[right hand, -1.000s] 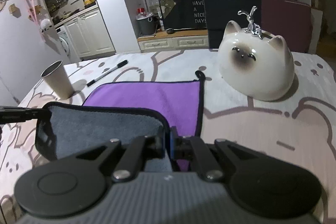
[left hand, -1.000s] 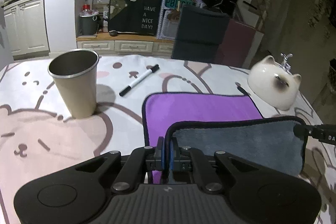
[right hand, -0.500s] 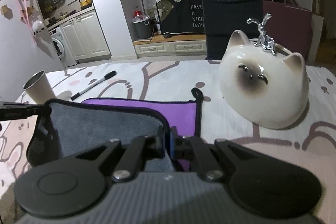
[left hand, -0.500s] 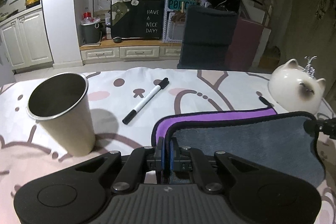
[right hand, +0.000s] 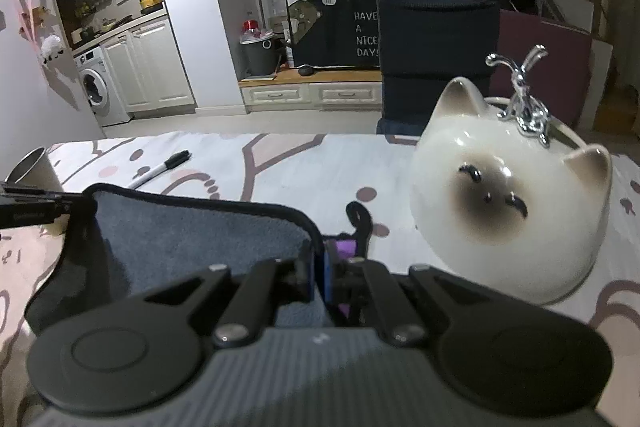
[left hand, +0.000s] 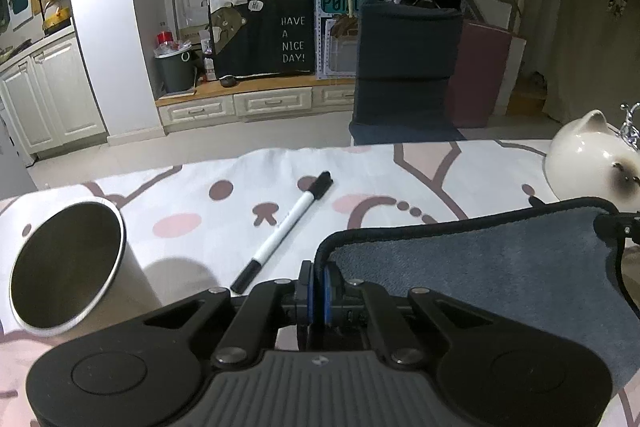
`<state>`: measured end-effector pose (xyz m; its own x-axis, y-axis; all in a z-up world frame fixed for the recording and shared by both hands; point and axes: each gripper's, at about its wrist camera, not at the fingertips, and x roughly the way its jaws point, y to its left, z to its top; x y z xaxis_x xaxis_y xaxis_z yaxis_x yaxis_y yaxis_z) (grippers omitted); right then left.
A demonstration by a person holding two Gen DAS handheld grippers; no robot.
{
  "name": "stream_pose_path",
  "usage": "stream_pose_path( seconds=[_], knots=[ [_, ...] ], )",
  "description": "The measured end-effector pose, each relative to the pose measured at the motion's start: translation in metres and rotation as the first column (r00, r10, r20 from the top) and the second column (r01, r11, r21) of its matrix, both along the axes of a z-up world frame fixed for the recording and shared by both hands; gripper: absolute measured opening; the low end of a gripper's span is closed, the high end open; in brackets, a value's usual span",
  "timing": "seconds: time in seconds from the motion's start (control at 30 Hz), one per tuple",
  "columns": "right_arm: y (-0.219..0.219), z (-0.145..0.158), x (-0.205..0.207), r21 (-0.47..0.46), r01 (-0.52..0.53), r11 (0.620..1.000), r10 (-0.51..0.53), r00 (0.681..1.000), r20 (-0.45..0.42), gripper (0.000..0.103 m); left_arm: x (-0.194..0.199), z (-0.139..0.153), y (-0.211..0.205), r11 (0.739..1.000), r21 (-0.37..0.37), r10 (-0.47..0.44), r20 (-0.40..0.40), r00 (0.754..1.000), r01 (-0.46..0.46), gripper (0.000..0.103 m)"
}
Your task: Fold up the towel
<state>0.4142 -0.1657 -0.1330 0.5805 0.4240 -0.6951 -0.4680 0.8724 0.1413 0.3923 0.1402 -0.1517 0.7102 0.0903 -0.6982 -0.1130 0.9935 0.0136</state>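
The towel (left hand: 472,275) is purple on one side and grey on the other, with a black hem. Its grey side faces up and covers nearly all the purple. My left gripper (left hand: 318,291) is shut on the towel's left corner. My right gripper (right hand: 318,271) is shut on the right corner of the towel (right hand: 192,239), where a sliver of purple shows. The held edge hangs between both grippers just above the far edge, near its black hanging loop (right hand: 360,217). The other gripper's tip shows at each view's side.
A steel cup (left hand: 64,263) stands close at the left. A black-and-white marker (left hand: 284,229) lies ahead of the towel. A ceramic cat figure (right hand: 512,195) with a silver ornament sits right of the towel. A patterned cloth (left hand: 224,187) covers the table; a dark chair (left hand: 408,75) stands beyond.
Both grippers carried the held towel edge forward over the purple side. The purple area has shrunk to a sliver. The cup and cat figure are closer.
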Motion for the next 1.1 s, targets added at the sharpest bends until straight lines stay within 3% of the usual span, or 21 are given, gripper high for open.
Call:
stream_pose_path(
  seconds=[0.43, 0.53, 0.57, 0.67, 0.73, 0.8, 0.9, 0.97, 1.1],
  knots=[
    [0.013, -0.007, 0.019, -0.042, 0.008, 0.999, -0.008, 1.0, -0.017, 0.006, 0.021, -0.006, 0.0, 1.0, 0.007, 0.01, -0.039, 0.999, -0.01, 0.006],
    [0.013, -0.006, 0.022, -0.028, 0.01, 1.0, -0.011, 0.999, -0.035, 0.012, 0.02, -0.01, 0.0, 1.0, -0.006, 0.014, -0.06, 0.998, -0.014, 0.009],
    [0.012, -0.006, 0.023, -0.018, 0.01, 1.0, -0.011, 0.999, -0.045, 0.025, 0.02, -0.011, -0.001, 1.0, -0.011, 0.014, -0.069, 0.998, -0.014, 0.016],
    [0.011, -0.003, 0.02, 0.003, 0.014, 1.0, -0.014, 0.999, -0.052, 0.062, 0.016, -0.011, -0.001, 0.999, -0.017, 0.027, -0.092, 0.995, -0.029, 0.054],
    [0.011, -0.001, 0.016, 0.009, 0.012, 1.0, -0.011, 0.999, -0.05, 0.069, 0.011, -0.011, -0.002, 1.0, -0.02, 0.018, -0.089, 0.996, -0.02, 0.067],
    [0.01, 0.0, 0.014, 0.017, 0.011, 1.0, -0.01, 0.998, -0.065, 0.078, 0.007, -0.01, -0.004, 1.0, -0.026, 0.012, -0.097, 0.995, -0.015, 0.092],
    [0.012, 0.004, 0.006, 0.029, -0.003, 1.0, 0.005, 0.997, -0.074, 0.094, -0.002, -0.005, -0.008, 1.0, -0.029, 0.005, -0.086, 0.996, -0.007, 0.102],
    [0.014, 0.007, 0.0, 0.032, -0.012, 0.999, 0.014, 0.997, -0.073, 0.103, -0.008, -0.001, -0.01, 0.999, -0.035, 0.004, -0.082, 0.997, -0.007, 0.103],
    [0.014, 0.013, -0.011, 0.037, -0.01, 0.999, 0.014, 0.996, -0.086, 0.103, -0.018, 0.007, -0.013, 0.999, -0.045, 0.012, -0.079, 0.997, -0.015, 0.103]
  ],
)
